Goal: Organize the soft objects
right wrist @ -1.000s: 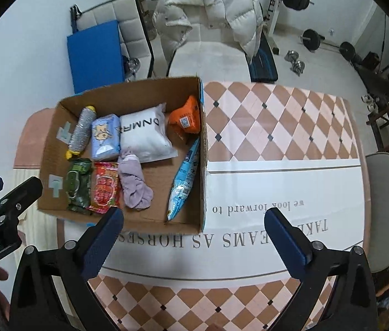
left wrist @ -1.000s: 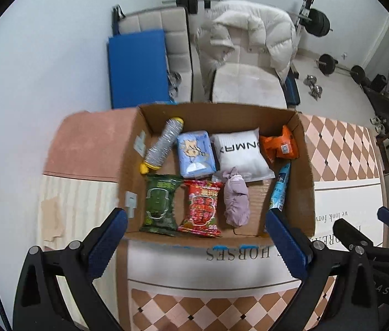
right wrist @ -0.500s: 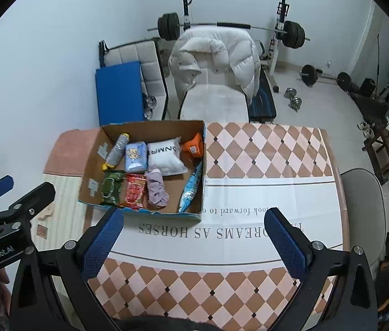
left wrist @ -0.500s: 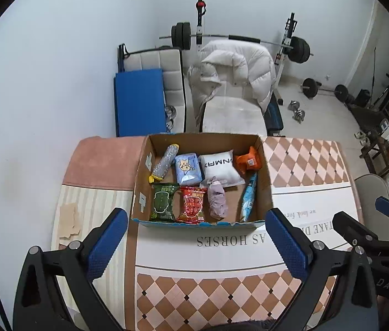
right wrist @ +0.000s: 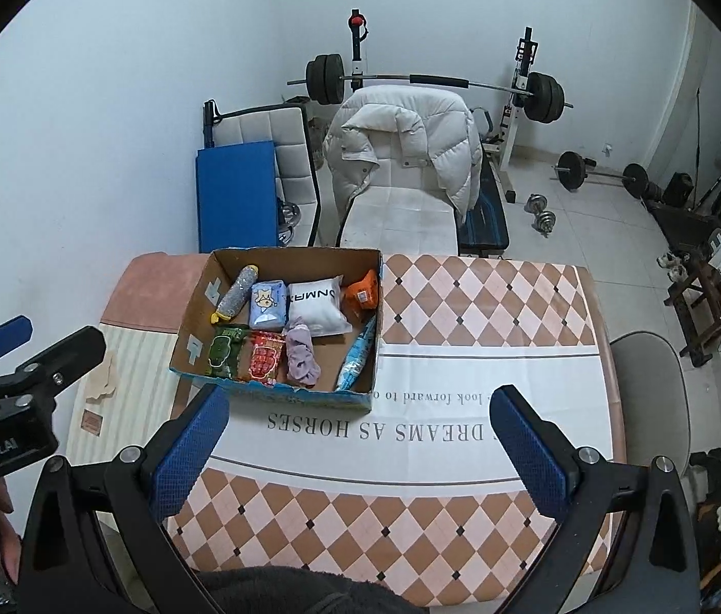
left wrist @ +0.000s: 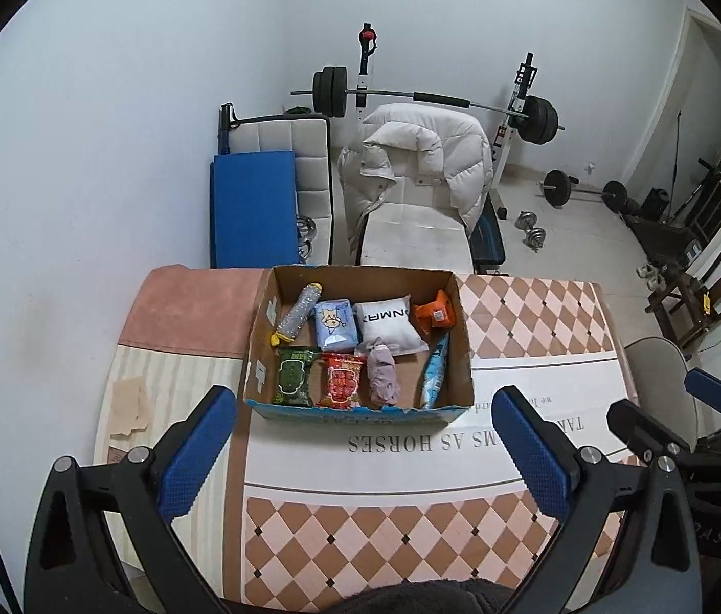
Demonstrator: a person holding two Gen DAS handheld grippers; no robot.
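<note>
An open cardboard box [left wrist: 355, 412] [right wrist: 192, 302] stands on the table. It holds several soft items: a white pillow pack [left wrist: 390, 321] [right wrist: 315, 306], a purple cloth [left wrist: 382, 376] [right wrist: 300, 354], a red snack pack [left wrist: 341, 379], a green pack [left wrist: 295, 375], a light blue pack [left wrist: 335, 323], an orange pack [left wrist: 434, 311], a silver roll [left wrist: 299, 311] and a blue tube [left wrist: 434, 376]. My left gripper [left wrist: 363, 453] is open and empty, high above the table in front of the box. My right gripper [right wrist: 360, 453] is open and empty, to the right of the box.
The table [right wrist: 463, 348] has a checked cloth with printed words. Behind it stand a chair with a white puffer jacket [left wrist: 411, 163], a blue mat [left wrist: 253, 204] and a barbell rack [left wrist: 437, 102]. Chairs [left wrist: 657, 384] stand at the right.
Both grippers have pulled up and back from the box, so the box looks smaller and more of the room shows. The items in the box have not moved.
</note>
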